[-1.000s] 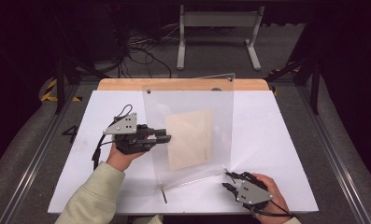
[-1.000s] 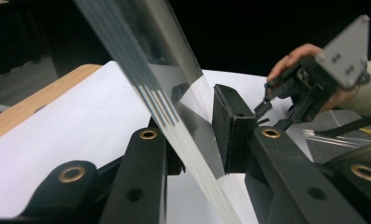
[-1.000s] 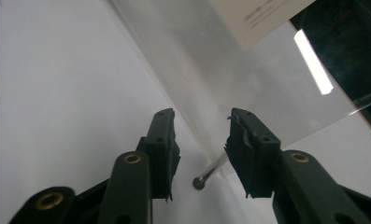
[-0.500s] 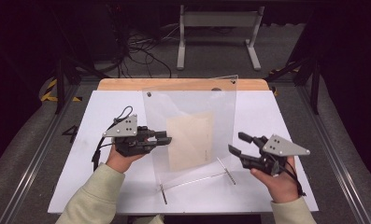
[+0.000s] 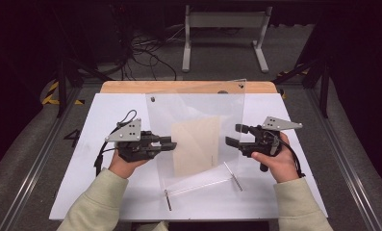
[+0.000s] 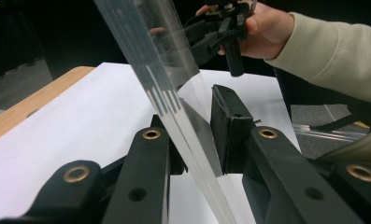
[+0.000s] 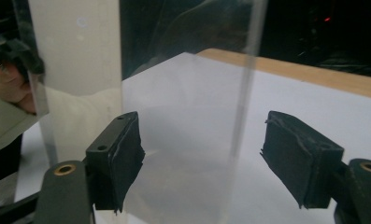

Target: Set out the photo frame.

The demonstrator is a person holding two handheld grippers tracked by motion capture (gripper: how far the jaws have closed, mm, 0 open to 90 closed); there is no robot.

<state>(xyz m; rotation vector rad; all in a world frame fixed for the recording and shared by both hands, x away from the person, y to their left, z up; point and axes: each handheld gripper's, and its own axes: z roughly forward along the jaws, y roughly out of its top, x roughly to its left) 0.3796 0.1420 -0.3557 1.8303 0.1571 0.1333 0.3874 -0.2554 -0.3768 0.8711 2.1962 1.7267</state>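
Note:
A clear acrylic panel [image 5: 198, 110] stands upright on the white table [image 5: 107, 110], with a tan sheet [image 5: 196, 144] showing in it. My left gripper [image 5: 171, 143] is shut on the panel's left edge; in the left gripper view its pads [image 6: 225, 126] clamp the clear edge [image 6: 174, 107]. My right gripper [image 5: 234, 134] hovers at the panel's right side. Its jaws have just been opening and now stand wide. In the right gripper view the panel's edge [image 7: 244, 93] runs between the pads [image 7: 124, 154], and neither pad touches it.
Two thin metal feet [image 5: 167, 199] [image 5: 235, 175] stick out from the panel's base toward me. A wooden strip [image 5: 131, 86] borders the table's far edge. Beyond it are a white metal frame [image 5: 224, 29] and cables on the floor.
My right hand has risen from the table's near right corner to the panel's right edge, and its jaws have opened. The left gripper has kept its hold in place.

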